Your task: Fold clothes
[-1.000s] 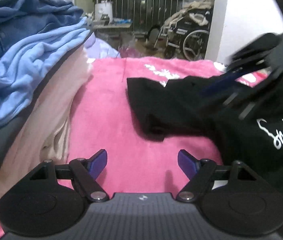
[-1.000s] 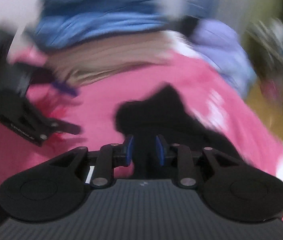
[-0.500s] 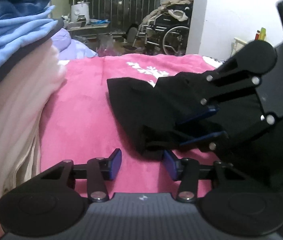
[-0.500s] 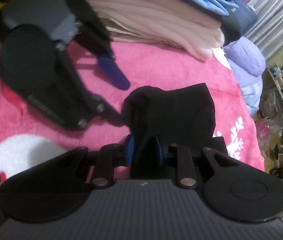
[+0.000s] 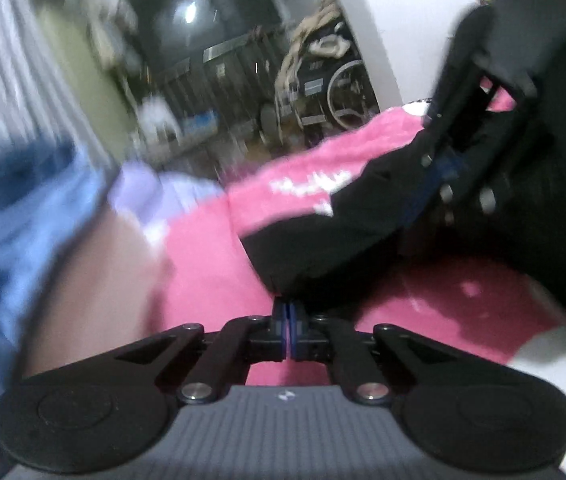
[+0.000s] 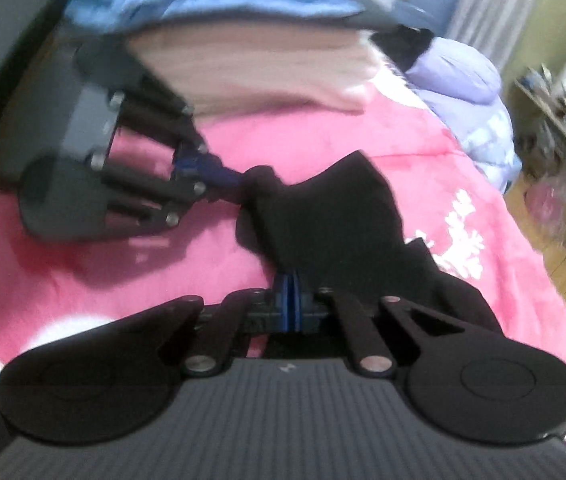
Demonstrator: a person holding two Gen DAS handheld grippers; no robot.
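1. Pinching now: left gripper (image 5: 287,312) w/ blue pads pressed together on the near corner of the black cloth garment (image 5: 323,232), jaws just been closing, fabric caught between the tips.
2. Seen from right wrist cam too: left gripper (image 6: 235,184) coming in from the left side, tips clamped on the garment's left corner.
3. Clenched as well: right gripper (image 6: 291,284), blue pads squeezed onto a fold of the black garment (image 6: 335,216), jaws just closed further, cloth running out from between them.
4. From left cam: right gripper (image 5: 423,196) blurred at upper right, sunk in dark fabric; grip itself hard to make out there.
5. Garment lying on the bright pink fleece blanket w/ white snowflake print (image 6: 83,252), sleeve end pointing away, bunched toward both claws.
6. Just behind, on same blanket: tall stack of folded clothes (image 6: 243,64), pale pink layers under light blue & darker blue ones.
7. Beside stack, to the right: lilac puffy quilt (image 6: 463,92).
8. Far bkgd in left cam: folded wheelchair (image 5: 335,88) by white wall, very blurred.
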